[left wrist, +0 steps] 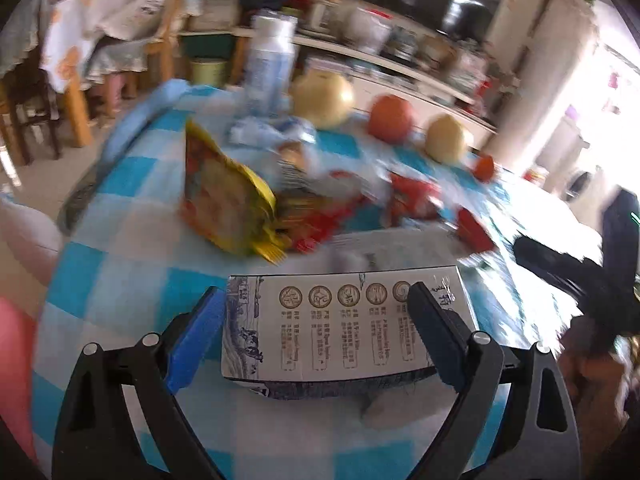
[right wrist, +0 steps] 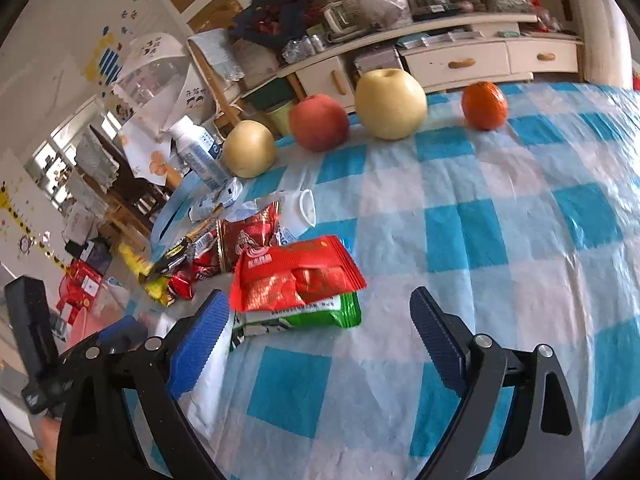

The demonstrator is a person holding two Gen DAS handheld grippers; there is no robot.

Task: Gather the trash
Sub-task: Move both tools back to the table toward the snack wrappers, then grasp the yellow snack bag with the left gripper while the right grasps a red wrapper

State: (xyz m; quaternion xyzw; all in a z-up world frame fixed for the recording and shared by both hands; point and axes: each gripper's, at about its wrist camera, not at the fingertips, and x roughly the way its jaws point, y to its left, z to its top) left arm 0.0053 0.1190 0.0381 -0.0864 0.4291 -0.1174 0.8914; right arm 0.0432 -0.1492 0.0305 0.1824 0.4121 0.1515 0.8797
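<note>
Gripping a printed carton (left wrist: 340, 328), left claw (left wrist: 316, 312); right claw (right wrist: 320, 316) gapes behind red wrapper (right wrist: 296, 276).

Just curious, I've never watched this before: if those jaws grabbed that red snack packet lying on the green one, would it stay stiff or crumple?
The red snack packet looks like thin crinkled foil, so probably floppy and light. Its glossy surface may slip off the green packet.

A cluttered cream sideboard (right wrist: 460, 60) lines the wall; bright window (left wrist: 616, 92) glares.

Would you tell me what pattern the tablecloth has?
The tablecloth is checked in blue and white squares, clearest in the right wrist view.
</note>
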